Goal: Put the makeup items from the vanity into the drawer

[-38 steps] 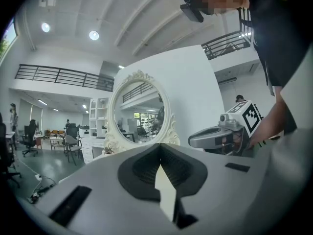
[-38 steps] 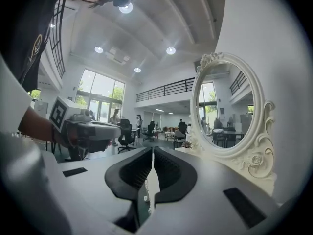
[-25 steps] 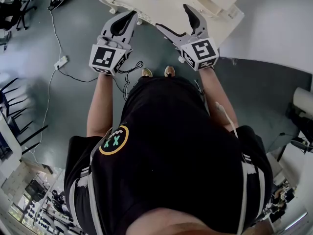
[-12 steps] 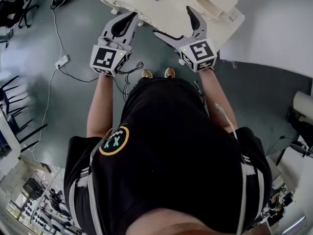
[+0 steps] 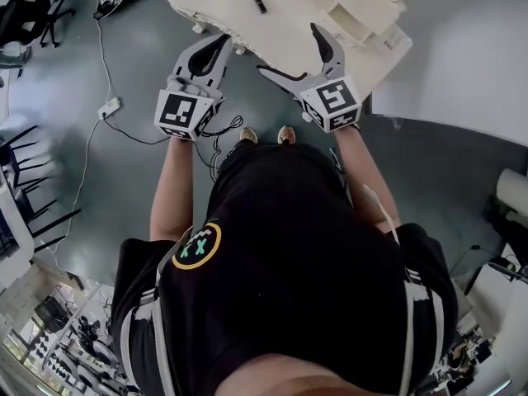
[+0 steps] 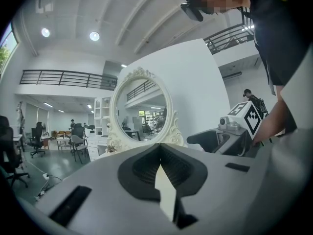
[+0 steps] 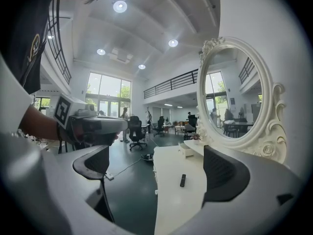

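Note:
A small dark makeup stick (image 5: 259, 4) lies alone on the cream vanity top (image 5: 285, 23); it also shows in the right gripper view, makeup stick (image 7: 182, 180). My right gripper (image 5: 289, 49) hovers over the vanity's near edge with its jaws wide open and nothing between them; the stick lies ahead of the right gripper (image 7: 156, 168). My left gripper (image 5: 219, 46) is off the vanity's front corner, shut and empty, left gripper (image 6: 159, 151). A small drawer (image 7: 186, 150) stands out at the back of the top.
An oval mirror (image 7: 234, 102) in an ornate white frame rises at the vanity's back. A white wall (image 5: 462, 48) is on the right. A power strip (image 5: 110, 106) and cables lie on the grey floor at left. Office chairs (image 7: 136, 131) stand beyond.
The right gripper's jaws have spread wider. Both grippers sit slightly lower in the head view, and the vanity has shifted with them.

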